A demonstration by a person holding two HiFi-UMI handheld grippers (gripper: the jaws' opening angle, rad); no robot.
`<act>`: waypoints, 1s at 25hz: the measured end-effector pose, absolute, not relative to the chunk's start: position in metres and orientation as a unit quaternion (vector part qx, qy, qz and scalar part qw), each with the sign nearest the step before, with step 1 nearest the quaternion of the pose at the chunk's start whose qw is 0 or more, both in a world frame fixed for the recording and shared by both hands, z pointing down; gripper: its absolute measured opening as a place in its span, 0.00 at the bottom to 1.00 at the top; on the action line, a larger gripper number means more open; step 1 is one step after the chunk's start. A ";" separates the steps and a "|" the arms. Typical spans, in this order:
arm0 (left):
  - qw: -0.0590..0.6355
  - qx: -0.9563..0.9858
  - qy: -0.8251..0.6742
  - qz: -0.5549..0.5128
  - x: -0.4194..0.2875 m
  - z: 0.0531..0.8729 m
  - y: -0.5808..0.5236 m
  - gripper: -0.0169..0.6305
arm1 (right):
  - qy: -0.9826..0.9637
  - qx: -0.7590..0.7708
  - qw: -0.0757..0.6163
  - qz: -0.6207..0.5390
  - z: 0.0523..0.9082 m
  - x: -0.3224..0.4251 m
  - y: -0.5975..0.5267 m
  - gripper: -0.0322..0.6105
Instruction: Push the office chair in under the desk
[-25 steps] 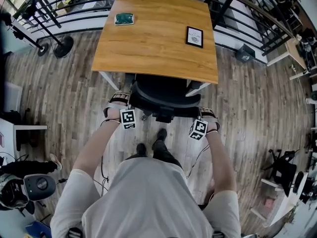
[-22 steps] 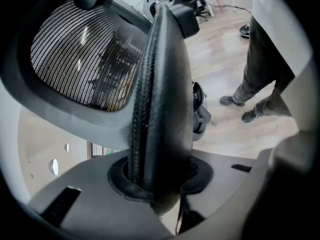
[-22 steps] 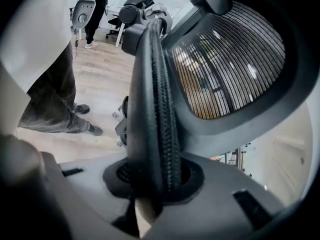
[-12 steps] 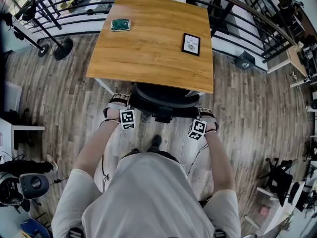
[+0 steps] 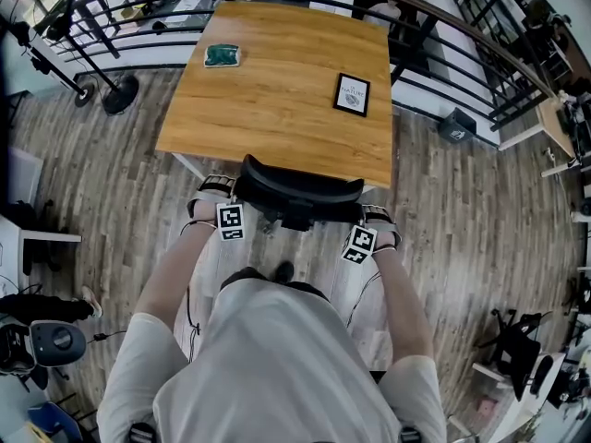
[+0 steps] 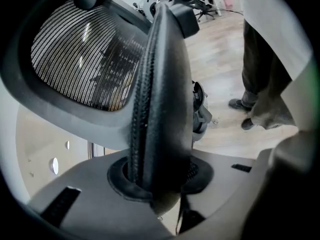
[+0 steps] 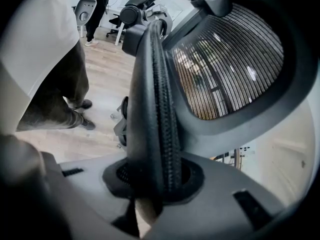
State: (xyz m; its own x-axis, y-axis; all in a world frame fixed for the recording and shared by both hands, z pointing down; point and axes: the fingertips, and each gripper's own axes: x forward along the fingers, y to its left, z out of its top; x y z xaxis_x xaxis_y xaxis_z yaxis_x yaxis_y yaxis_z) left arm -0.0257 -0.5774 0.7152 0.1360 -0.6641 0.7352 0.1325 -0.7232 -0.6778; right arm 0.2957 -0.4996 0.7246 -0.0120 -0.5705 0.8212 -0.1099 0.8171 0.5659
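The black office chair (image 5: 300, 192) stands at the near edge of the wooden desk (image 5: 277, 109); only its curved backrest top shows, the seat is hidden under the desktop. My left gripper (image 5: 235, 206) is shut on the backrest's left side edge and my right gripper (image 5: 362, 221) on its right side edge. In the left gripper view the padded backrest rim (image 6: 162, 94) runs upright between the pads of the left gripper (image 6: 160, 179), mesh back to its left. The right gripper view mirrors this: the rim (image 7: 152, 104) is pinched in the right gripper (image 7: 155, 181).
A green item (image 5: 222, 55) and a small framed card (image 5: 352, 94) lie on the desk. A black railing (image 5: 120, 12) runs behind it, with a round stand base (image 5: 120, 93) at the left. Another chair (image 5: 517, 349) stands far right. My feet are just behind the chair.
The chair has rolled forward under the desk: its seat, visible a second ago, is now covered by the desktop. Both grippers and the person followed it forward.
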 end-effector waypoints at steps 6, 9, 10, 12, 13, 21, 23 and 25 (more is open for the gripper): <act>0.319 -0.684 0.194 -0.627 -0.023 0.716 -0.584 0.17 | -0.686 0.247 0.661 -0.177 0.724 0.299 -0.506 0.17; 0.318 -0.684 0.191 -0.628 -0.023 0.717 -0.585 0.17 | -0.686 0.245 0.662 -0.174 0.726 0.300 -0.507 0.17; 0.317 -0.685 0.190 -0.628 -0.023 0.718 -0.585 0.17 | -0.686 0.245 0.663 -0.173 0.727 0.300 -0.507 0.17; 0.318 -0.685 0.191 -0.627 -0.020 0.717 -0.589 0.17 | -0.686 0.246 0.663 -0.172 0.727 0.303 -0.509 0.17; 0.319 -0.685 0.192 -0.626 -0.018 0.716 -0.591 0.17 | -0.686 0.247 0.663 -0.172 0.726 0.305 -0.511 0.17; 0.320 -0.683 0.200 -0.625 -0.016 0.715 -0.595 0.19 | -0.687 0.239 0.665 -0.167 0.726 0.307 -0.513 0.17; 0.319 -0.684 0.200 -0.625 -0.016 0.716 -0.595 0.19 | -0.686 0.237 0.667 -0.167 0.726 0.307 -0.513 0.17; 0.319 -0.684 0.198 -0.626 -0.015 0.716 -0.594 0.20 | -0.684 0.232 0.672 -0.165 0.726 0.308 -0.511 0.17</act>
